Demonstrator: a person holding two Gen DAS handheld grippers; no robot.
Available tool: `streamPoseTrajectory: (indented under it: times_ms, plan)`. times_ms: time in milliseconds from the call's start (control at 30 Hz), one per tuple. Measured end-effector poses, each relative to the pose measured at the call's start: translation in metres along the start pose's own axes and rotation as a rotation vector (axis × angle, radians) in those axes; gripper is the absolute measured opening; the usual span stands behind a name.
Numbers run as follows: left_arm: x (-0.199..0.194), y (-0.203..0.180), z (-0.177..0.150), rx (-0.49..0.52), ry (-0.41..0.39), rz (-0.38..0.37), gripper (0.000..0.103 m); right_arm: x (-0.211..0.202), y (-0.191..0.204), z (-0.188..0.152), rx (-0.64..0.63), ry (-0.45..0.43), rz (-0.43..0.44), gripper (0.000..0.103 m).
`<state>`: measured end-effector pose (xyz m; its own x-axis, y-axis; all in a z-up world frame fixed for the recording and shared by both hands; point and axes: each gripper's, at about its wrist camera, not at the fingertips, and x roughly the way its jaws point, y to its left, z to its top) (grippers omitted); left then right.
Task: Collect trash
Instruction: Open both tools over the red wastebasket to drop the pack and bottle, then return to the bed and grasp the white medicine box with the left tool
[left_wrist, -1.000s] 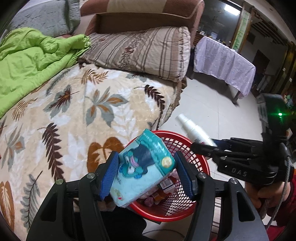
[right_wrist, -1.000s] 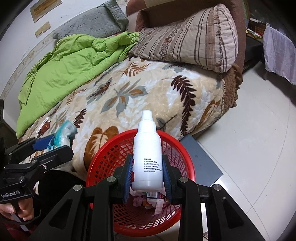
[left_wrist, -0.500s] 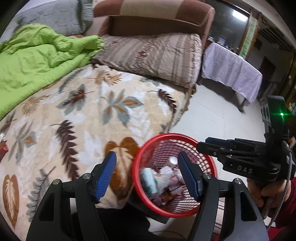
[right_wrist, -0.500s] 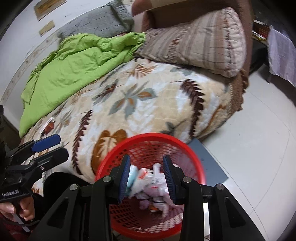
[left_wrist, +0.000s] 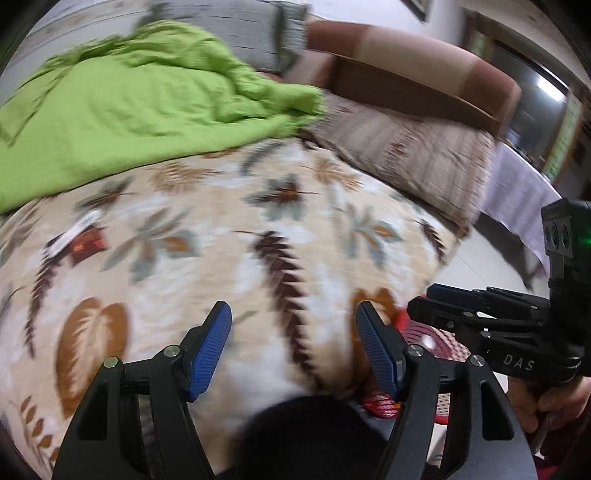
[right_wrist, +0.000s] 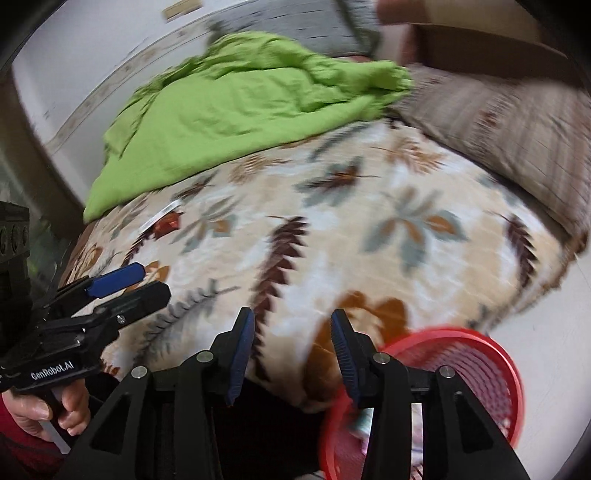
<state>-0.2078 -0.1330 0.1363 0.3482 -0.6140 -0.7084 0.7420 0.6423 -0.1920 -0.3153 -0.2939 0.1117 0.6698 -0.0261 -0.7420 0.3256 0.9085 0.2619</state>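
My left gripper (left_wrist: 293, 349) is open and empty above the leaf-patterned bedspread (left_wrist: 229, 236). My right gripper (right_wrist: 293, 354) is open and empty at the bed's near edge; it also shows in the left wrist view (left_wrist: 439, 302). A red mesh basket (right_wrist: 476, 373) with trash inside stands on the floor to the right; part of it shows in the left wrist view (left_wrist: 424, 332). A red-and-white wrapper (left_wrist: 79, 240) lies on the bedspread at the left, also in the right wrist view (right_wrist: 166, 221). Both views are motion-blurred.
A green blanket (left_wrist: 129, 110) is bunched at the back of the bed. A striped pillow (left_wrist: 417, 158) lies against the brown headboard (left_wrist: 406, 77). A table with a pale cloth (left_wrist: 517, 199) stands at the far right. The left gripper shows in the right wrist view (right_wrist: 122, 284).
One second ago the left gripper held a teal packet and the right a white bottle; both were let go into the basket. Both grippers have swung left toward the bed.
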Motion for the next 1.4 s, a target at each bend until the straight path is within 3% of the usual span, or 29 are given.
streamPoseTrajectory:
  times_ms: [267, 500, 633, 833, 1100, 1167, 1200, 1400]
  plan:
    - [-0.026, 0.109, 0.006, -0.107, -0.056, 0.261, 0.069, 0.049, 0.076, 0.025, -0.133, 0.041, 0.087, 0.047]
    - [-0.005, 0.208, 0.017, -0.131, 0.006, 0.450, 0.070, 0.073, 0.112, 0.035, -0.206, 0.061, 0.131, 0.047]
    - [0.022, 0.246, 0.022, -0.090, 0.051, 0.506, 0.070, 0.086, 0.114, 0.042, -0.202, 0.075, 0.129, 0.047]
    - [0.076, 0.266, 0.033, 0.073, 0.116, 0.646, 0.067, 0.106, 0.108, 0.048, -0.178, 0.109, 0.125, 0.047]
    - [0.119, 0.291, 0.052, 0.100, 0.131, 0.684, 0.066, 0.128, 0.105, 0.054, -0.172, 0.145, 0.123, 0.047]
    - [0.128, 0.300, 0.057, 0.073, 0.139, 0.659, 0.045, 0.131, 0.105, 0.056, -0.174, 0.147, 0.121, 0.047]
    - [0.132, 0.308, 0.059, 0.035, 0.157, 0.617, 0.026, 0.132, 0.105, 0.058, -0.176, 0.147, 0.119, 0.047]
    - [0.109, 0.328, 0.057, -0.146, 0.107, 0.540, 0.016, 0.142, 0.115, 0.070, -0.207, 0.151, 0.140, 0.047]
